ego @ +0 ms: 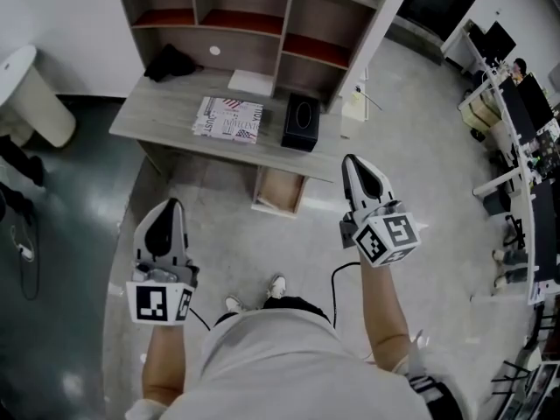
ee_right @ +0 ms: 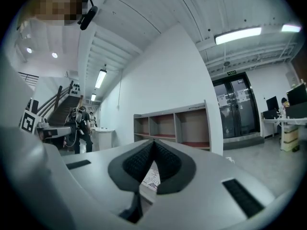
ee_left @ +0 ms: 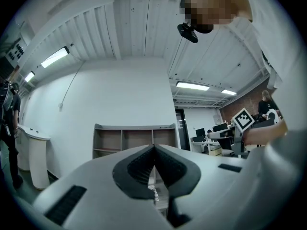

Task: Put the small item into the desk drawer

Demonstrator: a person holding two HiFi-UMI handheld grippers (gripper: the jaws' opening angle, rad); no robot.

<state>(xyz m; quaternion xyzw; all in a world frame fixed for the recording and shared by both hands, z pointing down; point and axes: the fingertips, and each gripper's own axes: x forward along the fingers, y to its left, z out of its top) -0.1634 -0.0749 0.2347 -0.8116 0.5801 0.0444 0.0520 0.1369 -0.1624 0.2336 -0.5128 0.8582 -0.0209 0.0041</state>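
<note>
A grey desk [ego: 166, 121] with a shelf hutch [ego: 254, 16] stands ahead of me. Under its front edge a wooden drawer [ego: 278, 191] hangs open. On the desktop lie a patterned magazine [ego: 227, 118], a black box [ego: 300, 122], a white sheet [ego: 251, 82] and a black cloth [ego: 169, 62]. A small white round item [ego: 215, 51] sits in the hutch. My left gripper [ego: 171, 205] is shut and empty, held low left of the drawer. My right gripper [ego: 352, 159] is shut and empty, just right of the drawer. Both gripper views look over closed jaws at the hutch [ee_left: 134, 138] [ee_right: 172, 126].
A white rounded column [ego: 31, 94] stands at the far left. Office desks with monitors [ego: 516, 129] line the right side. A white object [ego: 353, 105] leans at the desk's right end. A person [ee_right: 79, 128] stands by a counter in the right gripper view.
</note>
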